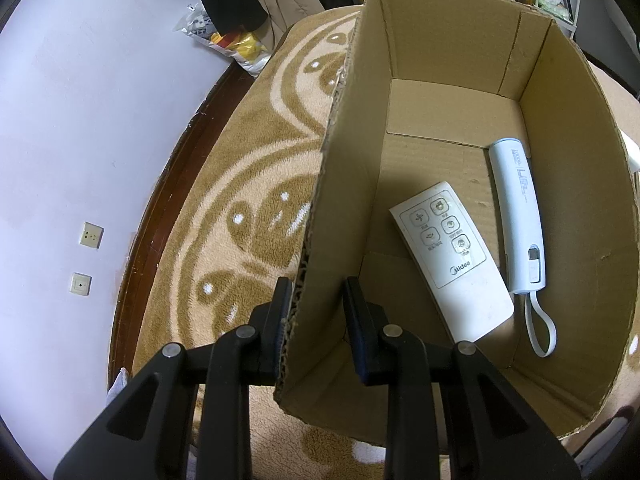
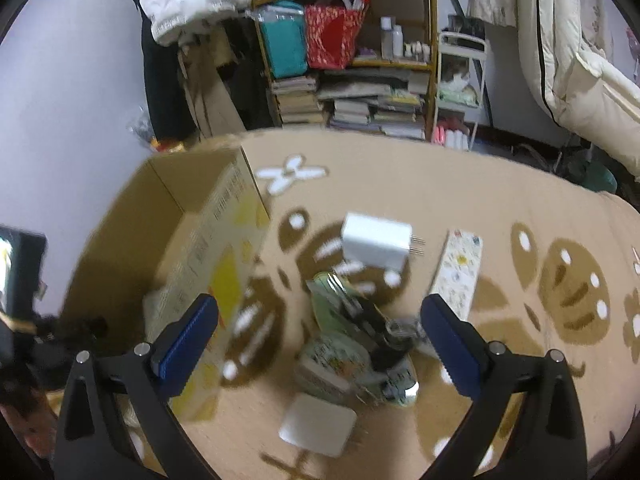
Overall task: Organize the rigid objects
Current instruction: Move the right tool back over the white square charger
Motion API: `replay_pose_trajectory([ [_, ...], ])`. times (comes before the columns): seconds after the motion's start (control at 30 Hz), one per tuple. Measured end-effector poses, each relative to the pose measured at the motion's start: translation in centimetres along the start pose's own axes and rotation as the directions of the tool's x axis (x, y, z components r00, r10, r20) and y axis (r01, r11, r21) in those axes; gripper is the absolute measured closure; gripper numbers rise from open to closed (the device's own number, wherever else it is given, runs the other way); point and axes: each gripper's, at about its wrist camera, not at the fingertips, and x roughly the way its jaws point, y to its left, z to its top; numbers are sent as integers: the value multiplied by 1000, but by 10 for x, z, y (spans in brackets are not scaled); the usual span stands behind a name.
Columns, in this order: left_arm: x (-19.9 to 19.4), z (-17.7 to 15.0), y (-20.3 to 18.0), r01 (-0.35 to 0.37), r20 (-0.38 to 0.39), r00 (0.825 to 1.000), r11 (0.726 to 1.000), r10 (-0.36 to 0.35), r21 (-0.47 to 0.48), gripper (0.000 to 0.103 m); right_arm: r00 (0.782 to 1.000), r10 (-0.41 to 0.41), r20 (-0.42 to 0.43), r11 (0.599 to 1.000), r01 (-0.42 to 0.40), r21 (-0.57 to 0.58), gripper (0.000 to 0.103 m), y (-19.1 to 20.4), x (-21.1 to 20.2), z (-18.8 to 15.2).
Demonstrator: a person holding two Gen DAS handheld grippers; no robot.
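The left gripper (image 1: 316,312) is straddling the box (image 1: 344,200) wall, maybe gripping. The right gripper (image 2: 320,332), fingers spread, is hovering beside the box over a light, rigid charger (image 2: 376,242); grip its flat sides.

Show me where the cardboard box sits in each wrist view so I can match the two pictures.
Left wrist view: the cardboard box fills the centre and right, open top toward the camera; the left tool straddles its near wall.
Right wrist view: the cardboard box stands at left centre, printed outer side showing, left of the right tool.
Shared landmark: the patterned brown blanket under the box.
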Motion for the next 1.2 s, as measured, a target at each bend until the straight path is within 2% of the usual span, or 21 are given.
replay_pose_trajectory([
  [0.27, 0, 1, 0, -2, -1, 1000, 1000, 2, 2, 77, 998, -17, -56, 1000, 18, 21, 0, -10, 14, -30],
  [0.8, 1, 1, -2, -8, -1, 1000, 1000, 8, 7, 77, 993, -9, -119, 999, 14, 36, 0, -9, 27, -57],
  [0.93, 1, 0, -3, -7, -2, 1000, 1000, 7, 6, 77, 989, -12, -150, 1000, 14, 17, 17, -7, 32, -60],
  [1.2, 1, 0, -3, -7, -3, 1000, 1000, 7, 6, 77, 970, 29, -242, 999, -23, 29, 25, -5, 46, -77],
])
